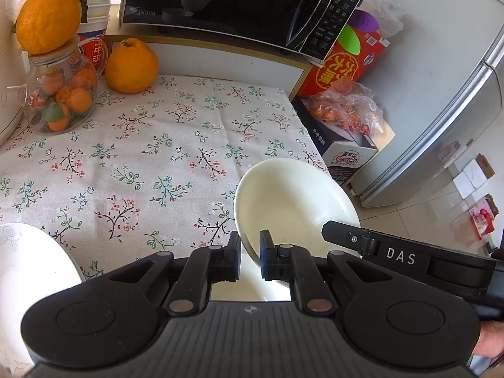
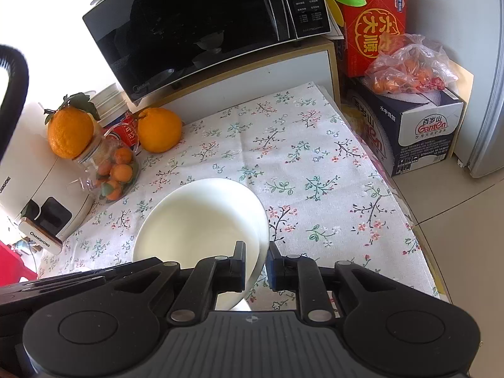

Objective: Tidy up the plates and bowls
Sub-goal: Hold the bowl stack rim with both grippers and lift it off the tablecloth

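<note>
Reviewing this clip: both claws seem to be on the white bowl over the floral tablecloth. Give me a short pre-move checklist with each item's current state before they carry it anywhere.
1. Left claw clamped on the white bowl rim: ok, one pad on each side of the wall.
2. Right claw clamped on the opposite rim of the same bowl: ok.
3. Bowl empty: ok, nothing shows inside.
4. Bowl clear of the tablecloth: cannot tell, the underside is hidden.
5. Open tablecloth ahead for a set-down: ok, bare as far as the orange and glass jar.
6. Patterned plate apart from the bowl: ok, at the left edge.
</note>
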Demonstrator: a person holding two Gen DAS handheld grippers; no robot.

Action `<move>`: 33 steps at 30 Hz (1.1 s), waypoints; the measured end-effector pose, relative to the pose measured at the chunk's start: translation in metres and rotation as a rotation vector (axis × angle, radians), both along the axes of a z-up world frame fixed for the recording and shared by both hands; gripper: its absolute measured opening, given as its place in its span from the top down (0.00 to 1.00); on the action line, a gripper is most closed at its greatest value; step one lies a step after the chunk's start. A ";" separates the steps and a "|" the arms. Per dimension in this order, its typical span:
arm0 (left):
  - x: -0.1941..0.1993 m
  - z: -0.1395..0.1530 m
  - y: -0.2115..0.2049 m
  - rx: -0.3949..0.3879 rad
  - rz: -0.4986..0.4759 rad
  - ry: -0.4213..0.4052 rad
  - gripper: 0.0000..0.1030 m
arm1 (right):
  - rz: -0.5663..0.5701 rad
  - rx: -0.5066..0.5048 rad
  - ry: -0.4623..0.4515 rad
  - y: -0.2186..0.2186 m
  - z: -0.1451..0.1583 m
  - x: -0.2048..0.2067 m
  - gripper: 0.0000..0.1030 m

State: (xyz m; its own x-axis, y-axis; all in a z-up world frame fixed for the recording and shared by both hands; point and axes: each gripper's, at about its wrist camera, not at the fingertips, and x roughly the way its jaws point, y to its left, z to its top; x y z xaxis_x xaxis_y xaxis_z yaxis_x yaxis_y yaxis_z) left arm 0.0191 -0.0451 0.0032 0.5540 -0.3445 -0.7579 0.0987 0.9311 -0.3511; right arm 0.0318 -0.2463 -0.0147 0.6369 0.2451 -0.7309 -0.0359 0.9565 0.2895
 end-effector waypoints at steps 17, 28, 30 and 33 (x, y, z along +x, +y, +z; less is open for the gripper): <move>-0.019 -0.002 0.007 0.025 -0.039 0.021 0.89 | 0.063 -0.033 0.019 0.013 0.000 -0.013 0.83; -0.032 -0.013 0.006 0.077 -0.066 0.064 0.87 | 0.110 -0.066 0.063 0.028 -0.014 -0.024 0.68; -0.033 -0.014 0.006 0.095 -0.066 0.065 0.87 | 0.120 -0.089 0.068 0.035 -0.018 -0.026 0.66; -0.034 -0.016 0.008 0.108 -0.062 0.080 0.87 | 0.142 -0.107 0.079 0.042 -0.022 -0.028 0.65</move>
